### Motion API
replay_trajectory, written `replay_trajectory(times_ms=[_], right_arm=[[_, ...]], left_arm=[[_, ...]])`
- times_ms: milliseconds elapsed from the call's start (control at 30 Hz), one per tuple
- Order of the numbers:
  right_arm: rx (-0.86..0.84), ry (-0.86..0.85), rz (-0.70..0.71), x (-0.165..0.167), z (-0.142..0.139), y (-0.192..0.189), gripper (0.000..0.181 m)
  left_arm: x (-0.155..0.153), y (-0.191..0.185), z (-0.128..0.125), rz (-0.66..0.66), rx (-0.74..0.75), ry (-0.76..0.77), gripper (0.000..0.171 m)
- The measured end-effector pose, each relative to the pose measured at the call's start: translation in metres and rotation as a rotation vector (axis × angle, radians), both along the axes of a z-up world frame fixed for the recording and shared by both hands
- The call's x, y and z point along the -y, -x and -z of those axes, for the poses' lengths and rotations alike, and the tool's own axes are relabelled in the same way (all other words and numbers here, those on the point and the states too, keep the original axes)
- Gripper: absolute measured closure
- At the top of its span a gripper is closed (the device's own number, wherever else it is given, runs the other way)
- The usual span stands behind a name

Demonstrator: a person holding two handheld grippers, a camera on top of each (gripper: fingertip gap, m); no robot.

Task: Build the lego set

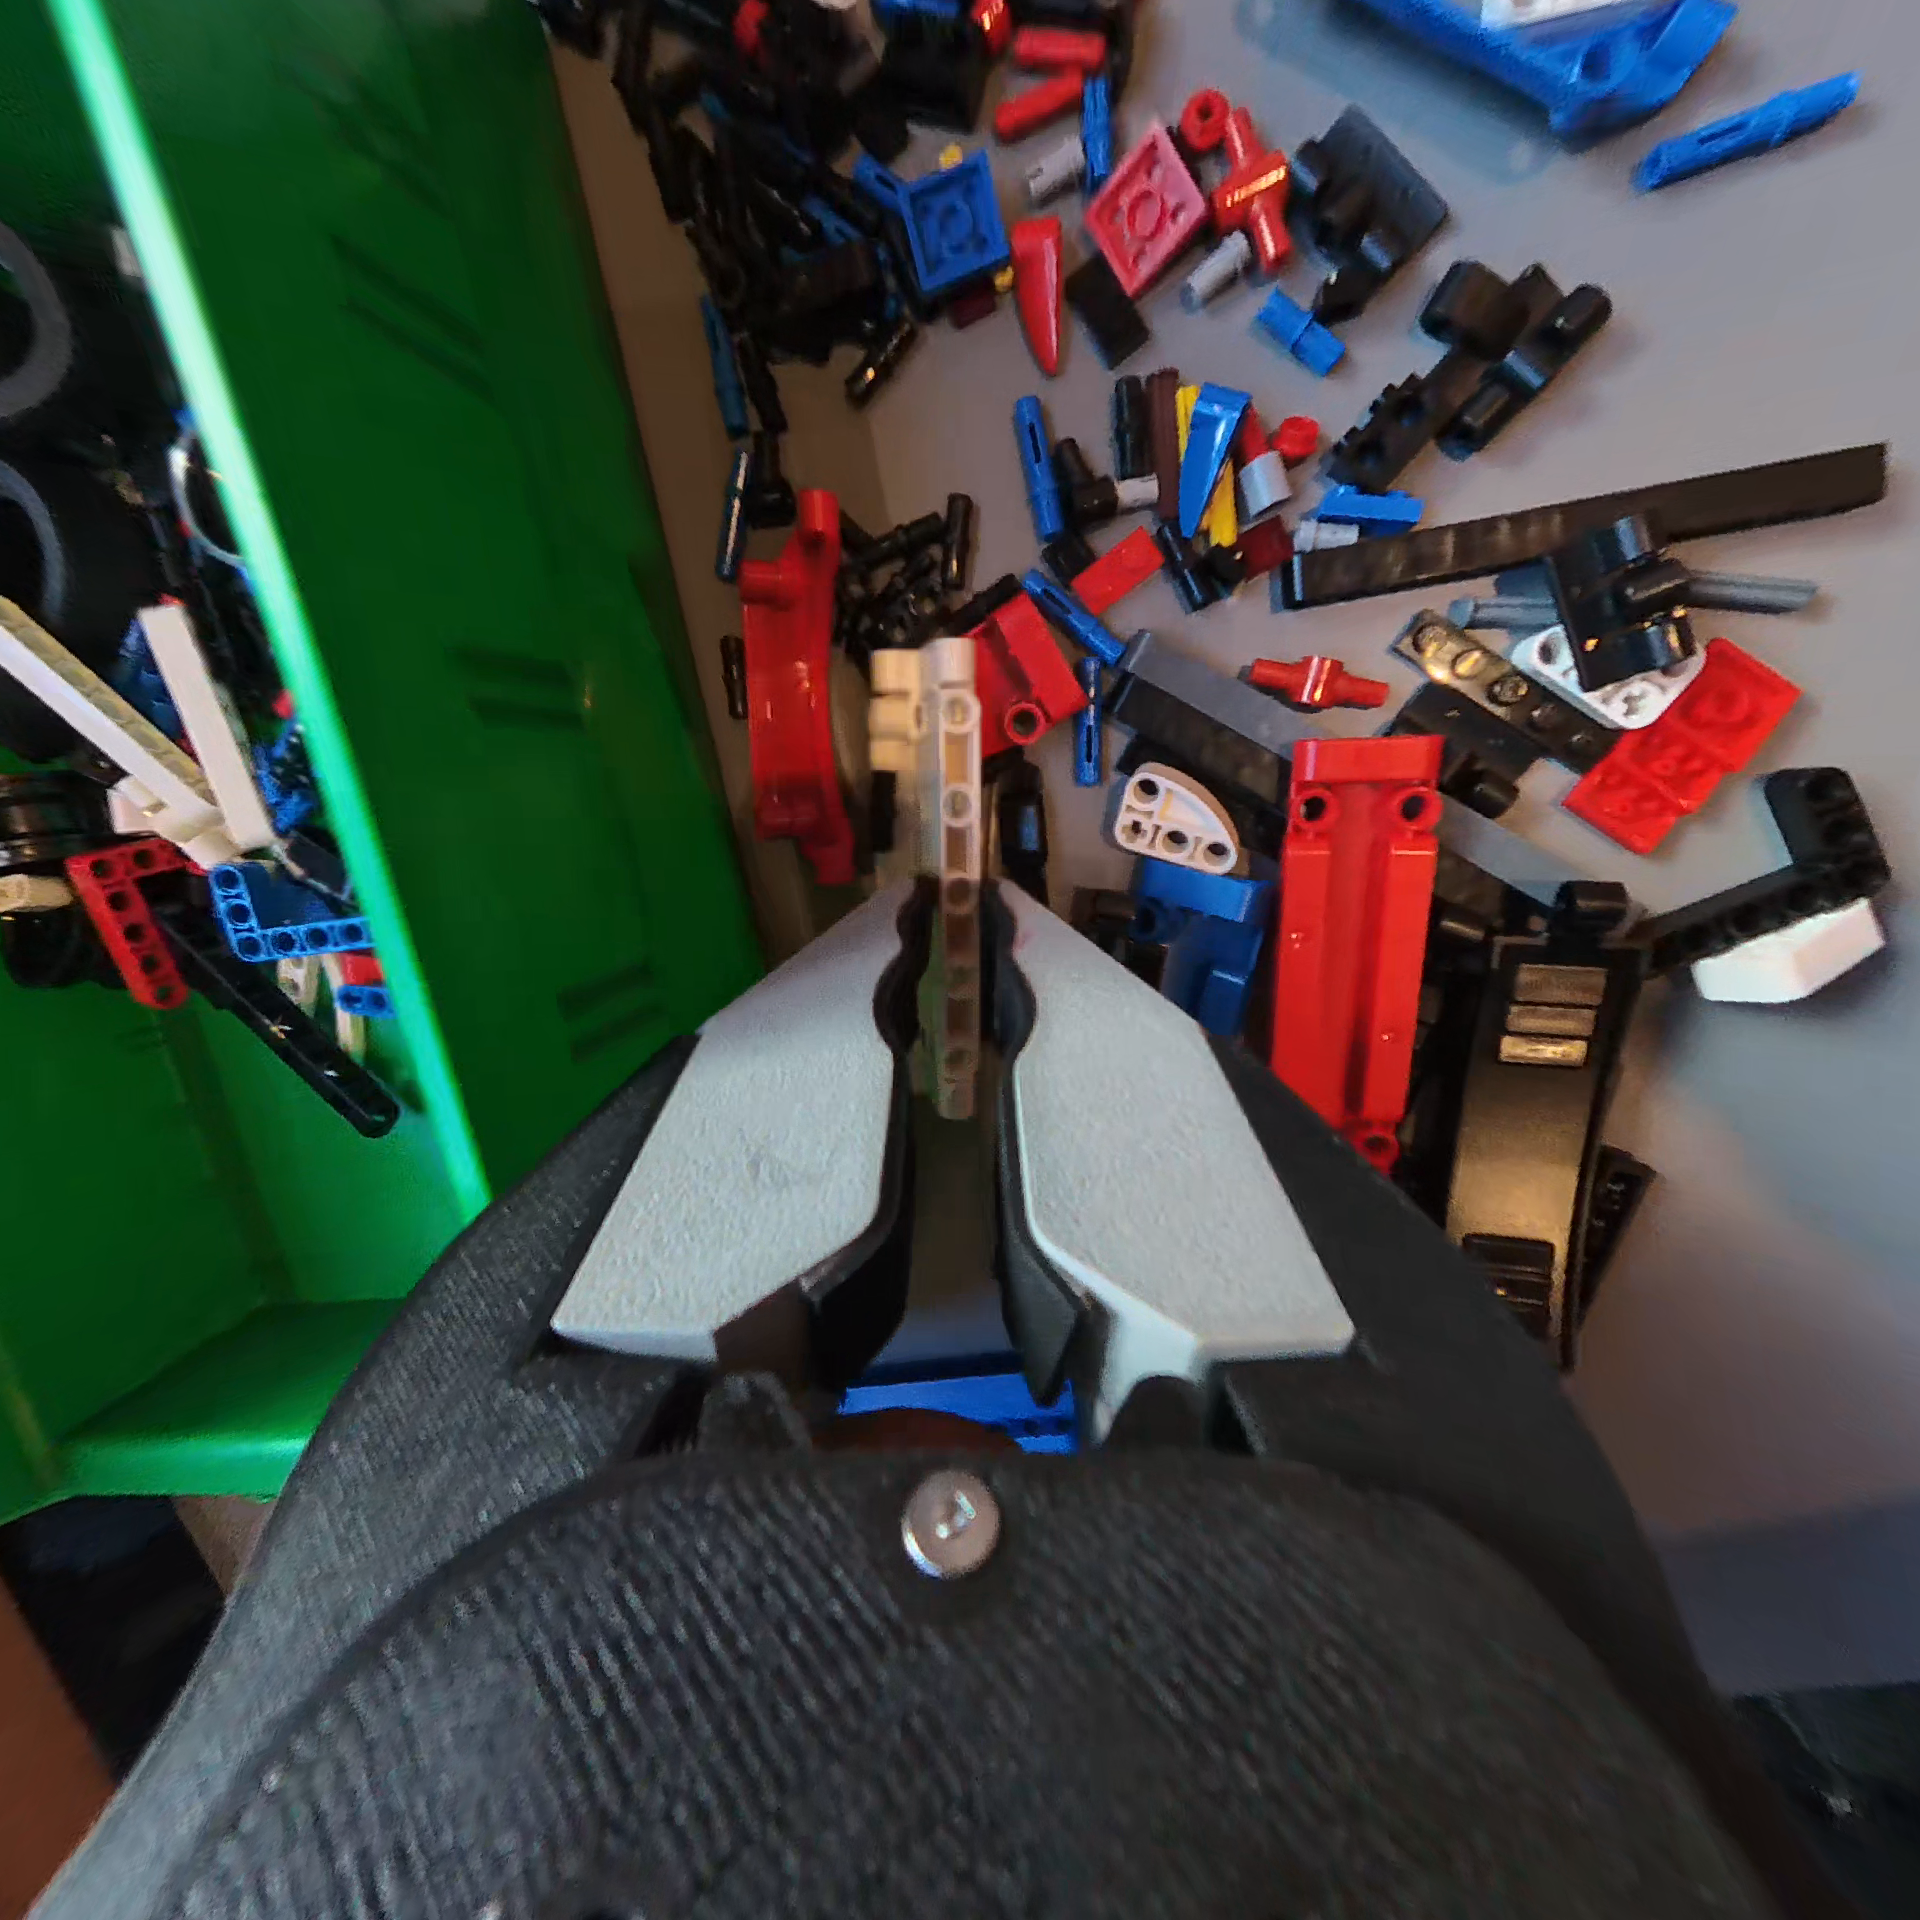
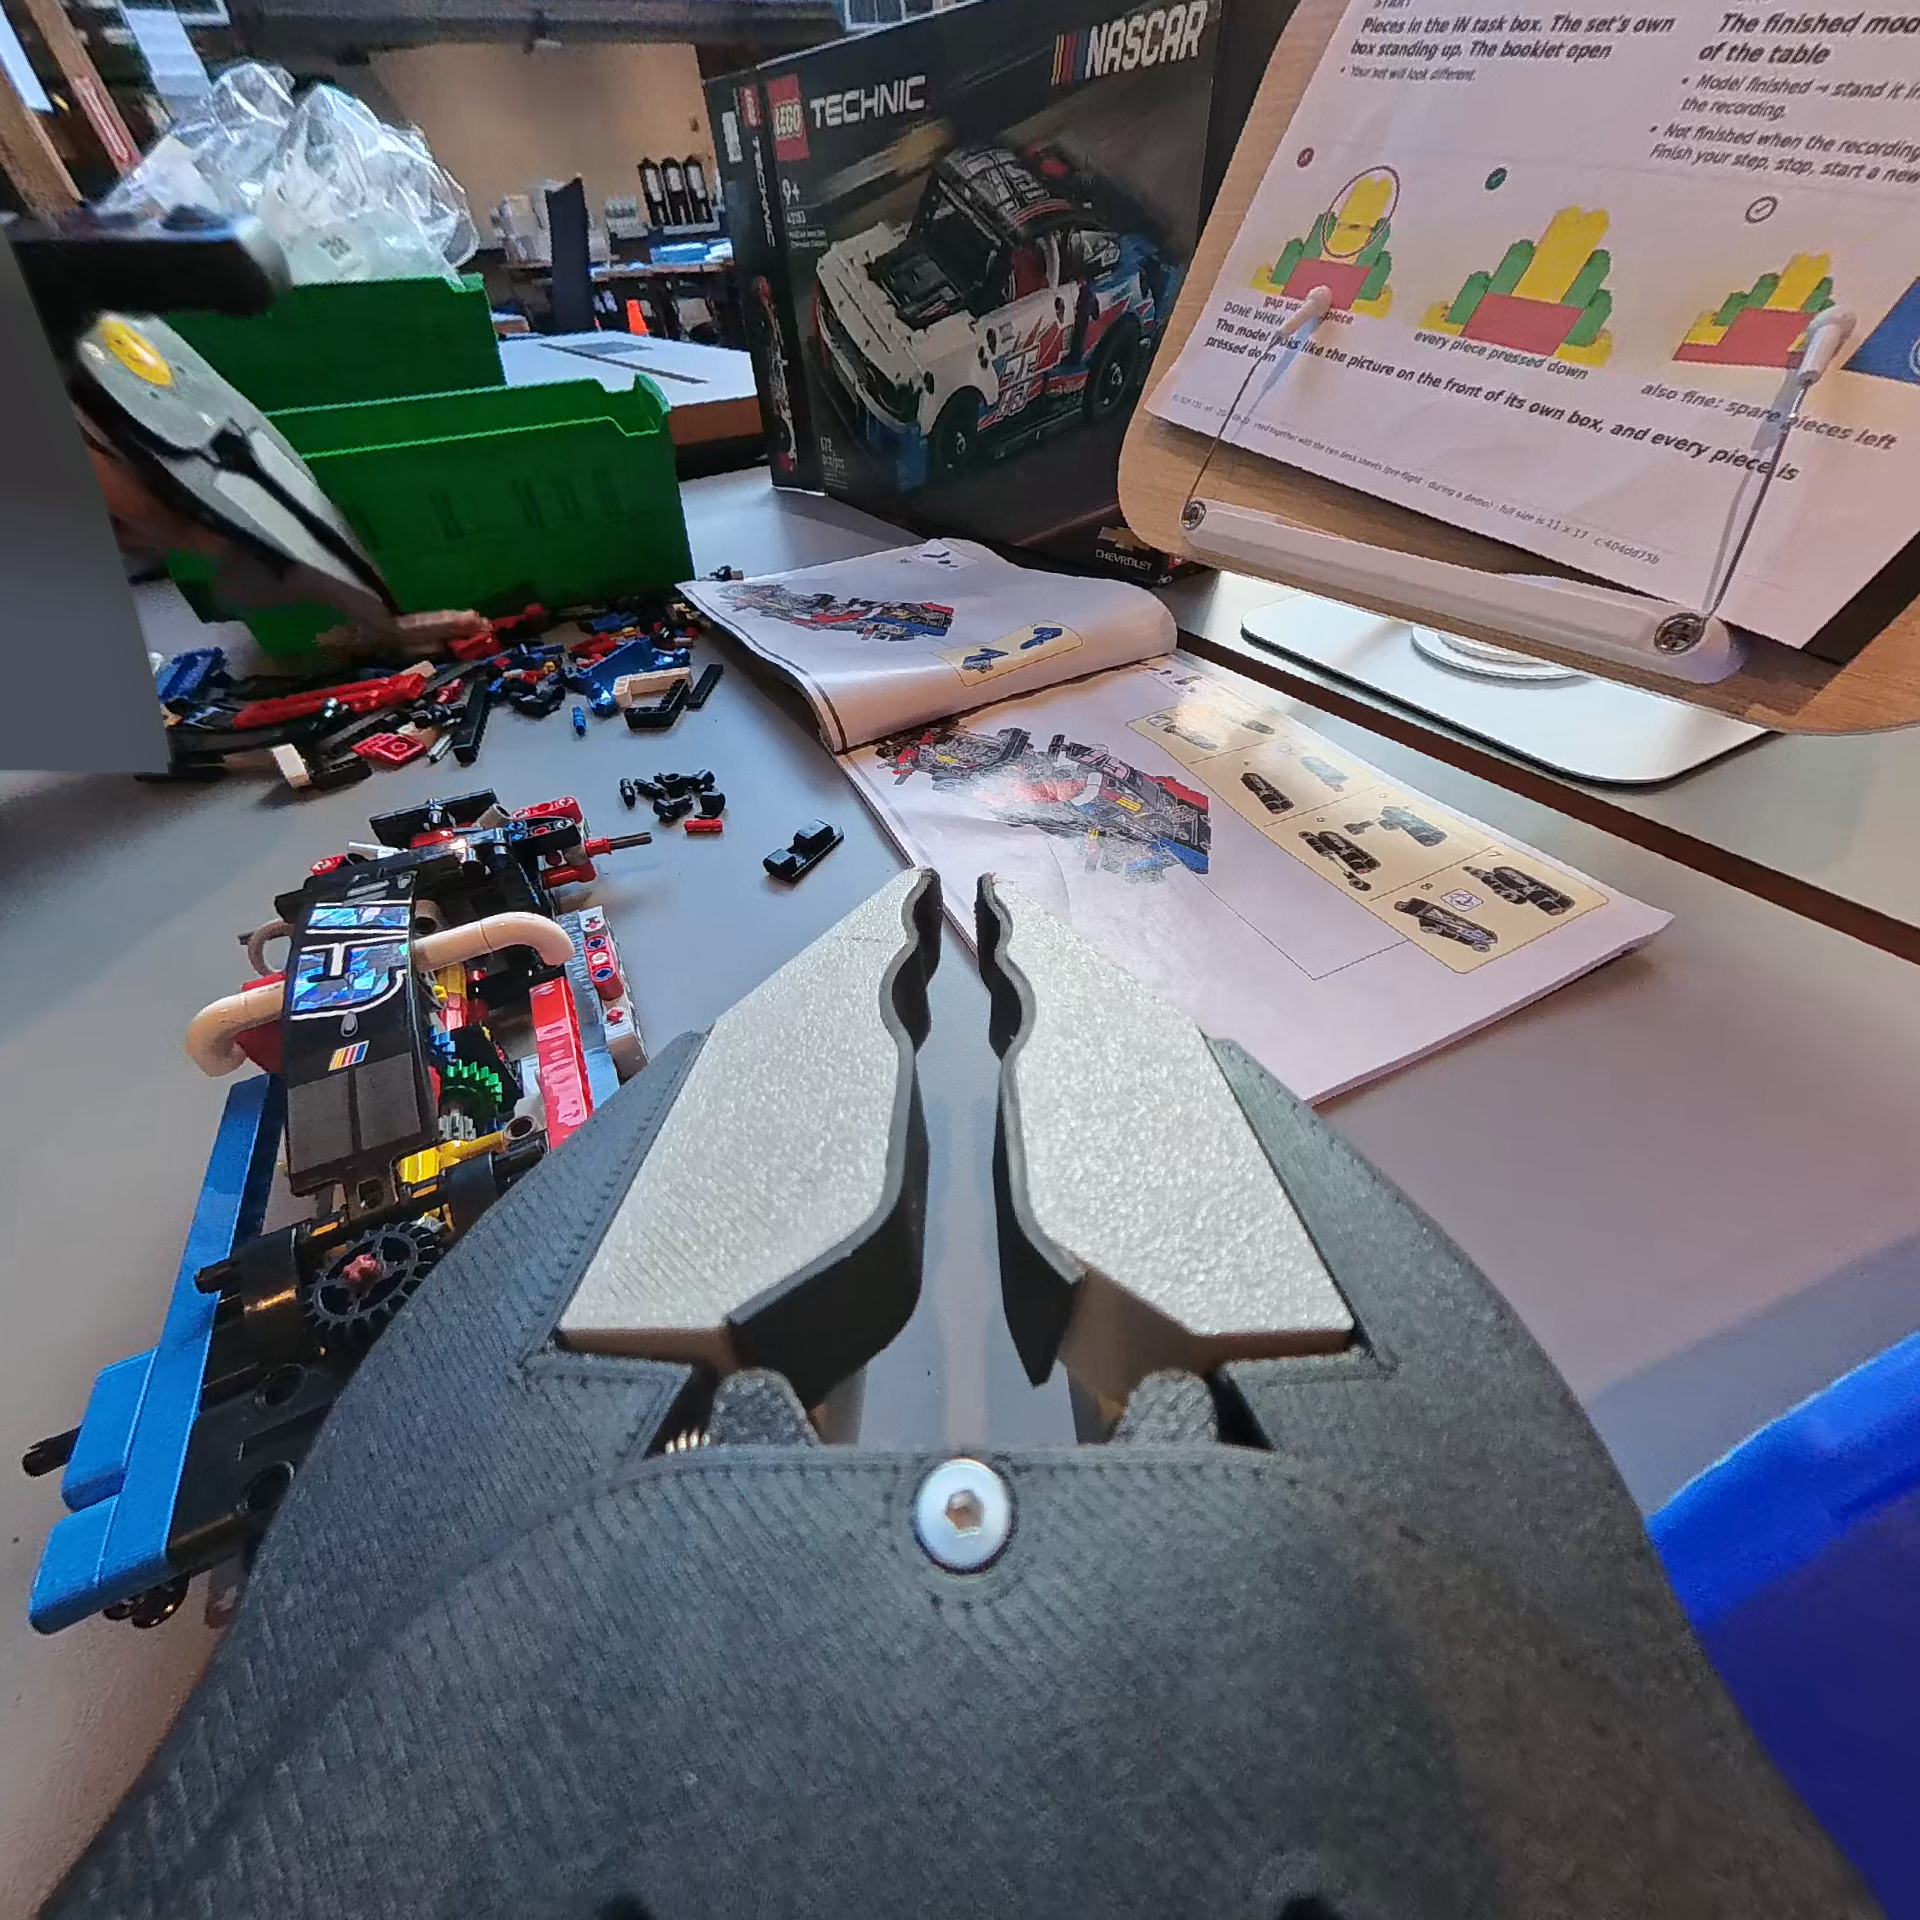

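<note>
My left gripper [image 1: 951, 920] is shut on a long light-grey holed beam [image 1: 954, 769] and holds it over the pile of loose red, blue and black pieces [image 1: 1299, 499]. It also shows in the right wrist view [image 2: 379, 603], low over that pile [image 2: 447, 696]. My right gripper [image 2: 958, 896] is empty, its jaws closed to a thin gap, above the grey table. The part-built car [image 2: 416, 1039], with a black roof panel and blue side, lies to its left. The open instruction booklet [image 2: 1195, 831] lies just ahead.
A green bin [image 1: 416, 623] with more pieces stands left of the pile; it also shows in the right wrist view [image 2: 478, 488]. The set's box [image 2: 987, 260] and a stand holding a printed sheet [image 2: 1558, 312] are at the back. A blue container [image 2: 1818, 1579] is near right. There is about 50 cm between the tips of the two grippers.
</note>
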State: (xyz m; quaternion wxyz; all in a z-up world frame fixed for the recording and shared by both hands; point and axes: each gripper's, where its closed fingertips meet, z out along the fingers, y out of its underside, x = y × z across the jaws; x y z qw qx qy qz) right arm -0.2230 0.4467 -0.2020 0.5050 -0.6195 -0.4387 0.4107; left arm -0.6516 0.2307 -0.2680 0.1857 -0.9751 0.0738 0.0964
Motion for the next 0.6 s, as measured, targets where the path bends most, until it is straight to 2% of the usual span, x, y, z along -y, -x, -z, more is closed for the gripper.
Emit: replay_trajectory(times_ms=[133, 367, 600], right_arm=[[0.001, 0.001, 0.0, 0.0, 0.0, 0.0, 0.178], [0.001, -0.001, 0.0, 0.0, 0.0, 0.0, 0.179], [0.001, 0.001, -0.003, 0.0, 0.0, 0.0, 0.178]], left_arm=[[-0.002, -0.005, -0.006, 0.02, 0.012, -0.024, 0.166], [0.008, -0.018, -0.001, 0.128, -0.039, 0.058, 0.165], [0.007, -0.04, -0.006, 0.198, 0.046, 0.03, 0.165]])
